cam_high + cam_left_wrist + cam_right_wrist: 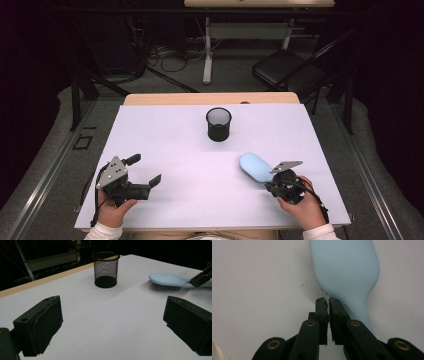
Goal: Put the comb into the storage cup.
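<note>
- High view: my right gripper (272,181) sits near the front right of the white table (170,150), with the pale blue hairbrush (254,166) lying flat just ahead of it, head pointing up and to the left. The brush handle runs back under the gripper's grey plate, so I cannot tell contact from here. My left gripper (145,172) rests at the front left with its jaws spread wide and nothing between them, well apart from the brush. A black mesh cup (218,124) stands upright near the middle of the far side
- Left gripper view: I see my two jaws far apart over bare table. The cup (105,269) stands ahead, and the brush (166,282) lies to its right, bristles down, its handle end beside the dark tip of the other gripper (201,278)
- Right gripper view: my jaws (329,305) are nearly together with only a thin slit between them, gripping nothing. The brush (344,265) lies just beside them, its handle passing along the right jaw's outer side
</note>
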Available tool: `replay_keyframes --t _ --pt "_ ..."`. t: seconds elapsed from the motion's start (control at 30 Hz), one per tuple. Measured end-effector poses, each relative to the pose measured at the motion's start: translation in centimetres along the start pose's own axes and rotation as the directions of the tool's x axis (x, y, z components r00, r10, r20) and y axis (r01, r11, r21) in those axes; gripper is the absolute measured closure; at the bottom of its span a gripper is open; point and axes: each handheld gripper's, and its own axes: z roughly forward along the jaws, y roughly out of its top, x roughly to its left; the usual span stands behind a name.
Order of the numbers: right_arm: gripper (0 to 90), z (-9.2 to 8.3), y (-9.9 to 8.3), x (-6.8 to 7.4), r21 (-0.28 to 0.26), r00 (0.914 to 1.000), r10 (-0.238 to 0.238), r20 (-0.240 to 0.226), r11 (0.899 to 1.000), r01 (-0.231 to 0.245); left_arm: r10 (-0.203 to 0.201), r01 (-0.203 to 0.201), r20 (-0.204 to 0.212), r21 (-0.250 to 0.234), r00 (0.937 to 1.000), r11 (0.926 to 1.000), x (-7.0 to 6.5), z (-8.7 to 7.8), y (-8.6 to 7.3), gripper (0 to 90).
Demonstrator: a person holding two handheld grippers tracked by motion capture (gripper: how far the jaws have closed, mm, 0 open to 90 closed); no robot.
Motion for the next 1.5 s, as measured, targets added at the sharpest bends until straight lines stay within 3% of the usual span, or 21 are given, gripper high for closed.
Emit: replay_keyframes --t 0.3,0.6,0.7,0.87,1.17,1.5 --pt "75.4 -0.4 0.2 0.1 -0.029 0.9998 0.011 -0.018 1.0 -0.012 -0.002 0.002 0.0 -0.001 1.0 1.0 0.0 0.0 0.0 2.5" --pt "47.6 -0.6 0.6 0.1 -0.063 0.9993 0.025 -0.028 0.998 -0.027 -0.004 0.004 0.0 -0.002 1.0 1.0 0.0 0.0 0.0 2.5" --pt "38.5 -0.8 0.7 0.1 -0.081 0.9978 0.054 -0.039 0.995 -0.057 -0.004 0.004 0.001 -0.001 1.0 1.0 0.0 0.0 0.0 2.5" --pt "35.2 -1.0 0.9 0.1 -0.115 0.9996 0.026 -0.012 0.993 -0.027 -0.003 0.003 0.001 -0.001 1.0 1.0 0.0 0.0 0.0 2.5" --pt "31.0 -1.0 0.9 0.3 -0.106 0.9998 0.019 -0.009 0.994 -0.02 -0.002 0.002 0.002 -0.001 1.0 1.0 0.0 0.0 0.0 2.5" --pt "20.7 -0.7 1.0 0.5 -0.102 0.9999 0.009 -0.009 0.995 -0.01 -0.001 0.001 0.004 -0.001 1.0 1.0 0.0 0.0 0.0 2.5"
